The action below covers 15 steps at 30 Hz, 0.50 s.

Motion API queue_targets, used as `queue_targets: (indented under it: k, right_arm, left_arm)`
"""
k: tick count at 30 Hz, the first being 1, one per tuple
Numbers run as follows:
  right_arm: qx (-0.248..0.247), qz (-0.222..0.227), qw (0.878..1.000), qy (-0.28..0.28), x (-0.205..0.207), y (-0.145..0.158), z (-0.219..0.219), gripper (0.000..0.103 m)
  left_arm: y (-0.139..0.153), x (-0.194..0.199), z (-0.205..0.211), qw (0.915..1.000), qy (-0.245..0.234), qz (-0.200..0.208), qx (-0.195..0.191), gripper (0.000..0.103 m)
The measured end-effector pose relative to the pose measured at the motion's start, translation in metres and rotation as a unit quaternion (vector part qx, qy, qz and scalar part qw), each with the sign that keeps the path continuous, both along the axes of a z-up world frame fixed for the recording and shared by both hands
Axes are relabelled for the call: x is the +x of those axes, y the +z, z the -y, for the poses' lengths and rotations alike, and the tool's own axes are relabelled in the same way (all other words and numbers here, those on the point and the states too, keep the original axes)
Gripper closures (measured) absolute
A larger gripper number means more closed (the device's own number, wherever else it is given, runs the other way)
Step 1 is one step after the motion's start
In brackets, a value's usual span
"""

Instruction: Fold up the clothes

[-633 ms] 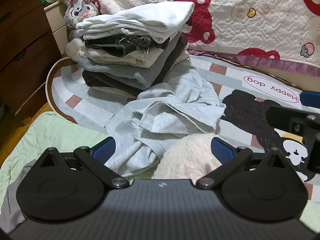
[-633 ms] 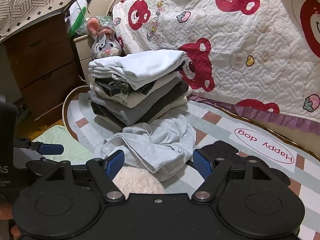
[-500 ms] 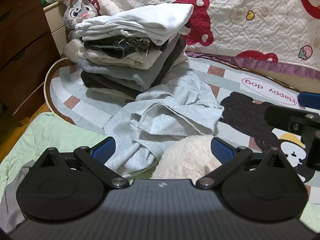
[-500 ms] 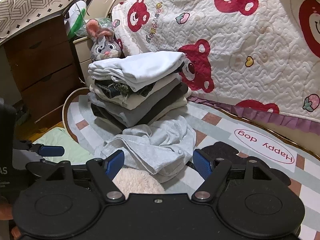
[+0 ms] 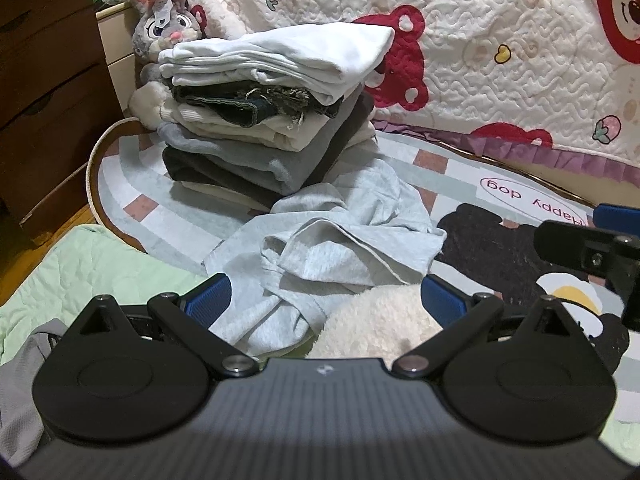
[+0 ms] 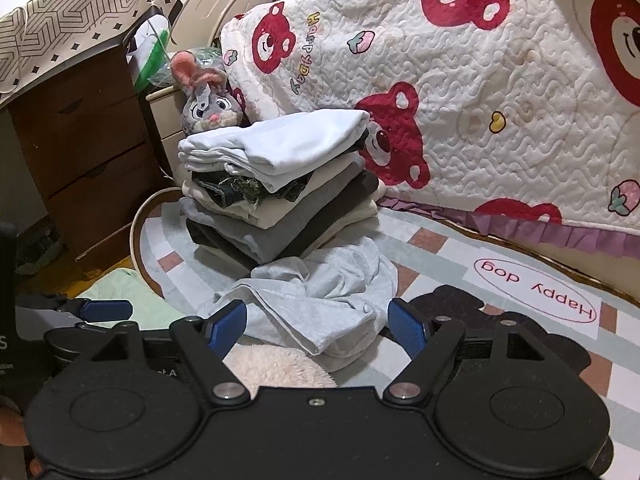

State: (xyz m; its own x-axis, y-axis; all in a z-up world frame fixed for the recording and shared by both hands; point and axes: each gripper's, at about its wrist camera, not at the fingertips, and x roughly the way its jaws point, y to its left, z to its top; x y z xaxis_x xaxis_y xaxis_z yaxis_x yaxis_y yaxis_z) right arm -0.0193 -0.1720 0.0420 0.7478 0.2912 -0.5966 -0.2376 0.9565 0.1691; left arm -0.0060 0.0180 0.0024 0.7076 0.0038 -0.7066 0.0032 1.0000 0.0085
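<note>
Centrally, crumpled light grey garment point(image 5: 332, 248) lies on cartoon rug point(image 5: 500, 196), just near of folded clothes stack point(image 5: 272, 120). Soft, light, floppy, likely bunches; best pinched at right hem edge. Left tongs point(image 5: 326, 298) and right tongs point(image 6: 318, 326) both gape, empty.

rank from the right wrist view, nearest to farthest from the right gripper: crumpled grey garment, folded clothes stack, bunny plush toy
1. Crumpled grey garment: just ahead of the open right gripper, on the rug.
2. Folded clothes stack: behind the garment, slightly left.
3. Bunny plush toy: behind the stack, upper left.
</note>
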Motion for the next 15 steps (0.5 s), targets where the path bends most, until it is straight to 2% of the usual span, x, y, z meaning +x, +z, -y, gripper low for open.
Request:
queue_targets:
  k: [15]
  right_arm:
    - [0.012, -0.007, 1.000, -0.009, 0.0007, -0.0059, 0.0082, 0.018]
  left_arm:
    - [-0.0011, 0.0005, 0.0021, 0.9999, -0.002, 0.004, 0.012, 0.000]
